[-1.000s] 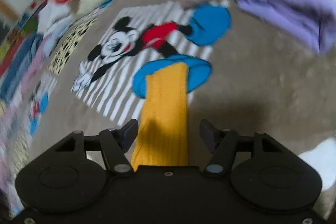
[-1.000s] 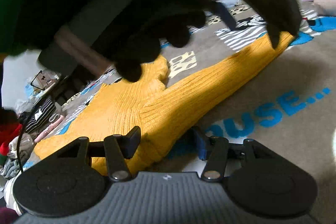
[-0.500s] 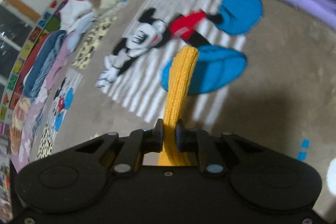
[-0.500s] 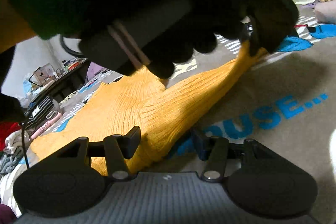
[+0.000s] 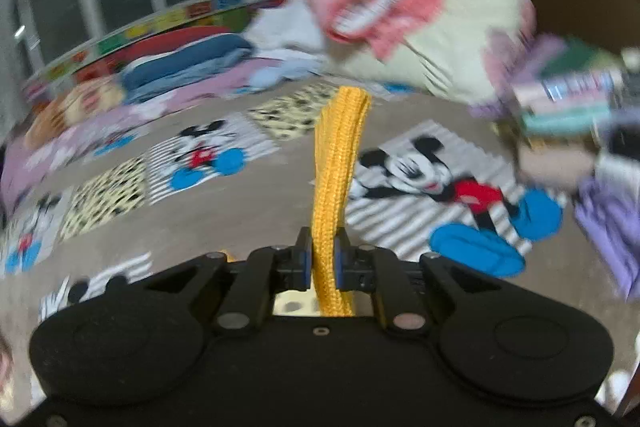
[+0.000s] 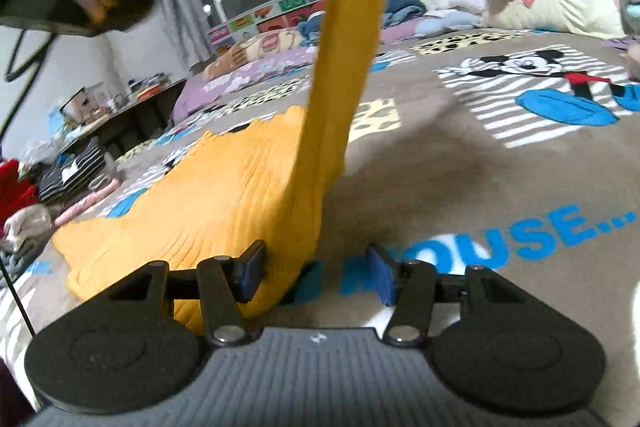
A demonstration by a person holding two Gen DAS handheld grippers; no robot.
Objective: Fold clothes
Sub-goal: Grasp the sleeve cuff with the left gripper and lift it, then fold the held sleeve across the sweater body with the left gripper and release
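The left gripper (image 5: 323, 259) is clamped on the sleeve (image 5: 338, 163) of the yellow sweater (image 6: 224, 195), its two blue-padded jaws pinching the ribbed knit between them. In the left wrist view the sleeve runs from the jaws straight toward 12 o'clock, cuff end farthest out, bunched into a narrow band. The right wrist view shows the same sleeve hoisted well above the blanket (image 6: 460, 163), rising from the sweater's body toward 12 o'clock, where the left gripper holds it at the top edge of the picture.

The right gripper (image 6: 316, 273) stands with its jaws spread apart and holds nothing. It sits low over the blanket, and the sweater's near edge lies at about 10 o'clock from it, just beside or touching the left pad; the angle is too shallow to say which. The body of the sweater spreads flat from there toward 9 and 10 o'clock.

The sleeve's long axis runs from the shoulder, near the right gripper, up to the left one, so I judge the next move to be carrying the sleeve across the body toward 9 o'clock, with the right gripper best placed to pin the shoulder.

No baskets or bins show; loose and folded clothing (image 5: 432, 11) is heaped along the blanket's far edge, blurred in the left view.
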